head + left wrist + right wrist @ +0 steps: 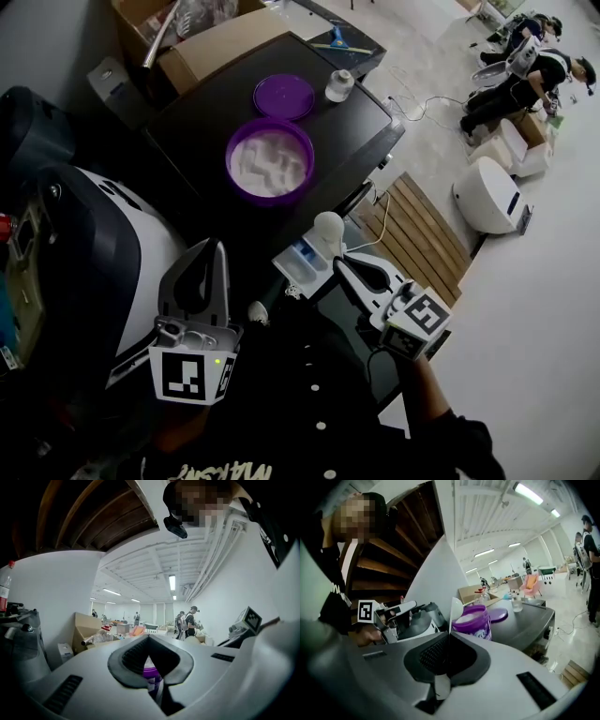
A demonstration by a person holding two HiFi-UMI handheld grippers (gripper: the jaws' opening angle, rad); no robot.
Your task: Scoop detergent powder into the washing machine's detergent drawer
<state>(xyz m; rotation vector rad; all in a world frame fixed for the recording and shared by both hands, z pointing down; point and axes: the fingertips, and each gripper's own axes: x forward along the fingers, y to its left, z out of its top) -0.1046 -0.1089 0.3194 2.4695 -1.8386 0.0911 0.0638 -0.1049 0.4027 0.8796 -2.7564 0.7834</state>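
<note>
Two tools from above: the right tool [343,266] poises a white scoop [328,230] at the open drawer [302,264], likely for tipping powder. In its own view the left tool [149,641] is pressed together, empty. Right view: jaws pinch the scoop handle, purple tub [476,620] behind.

The left gripper [149,637] has its jaws closed together, and a sliver of purple tub [151,672] shows behind them. Farther off are a cardboard box [84,625] and people [190,623] standing.

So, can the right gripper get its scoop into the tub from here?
Probably yes: the tub is open, its lid lying beside it, and nothing stands between it and the scoop in the right gripper.
</note>
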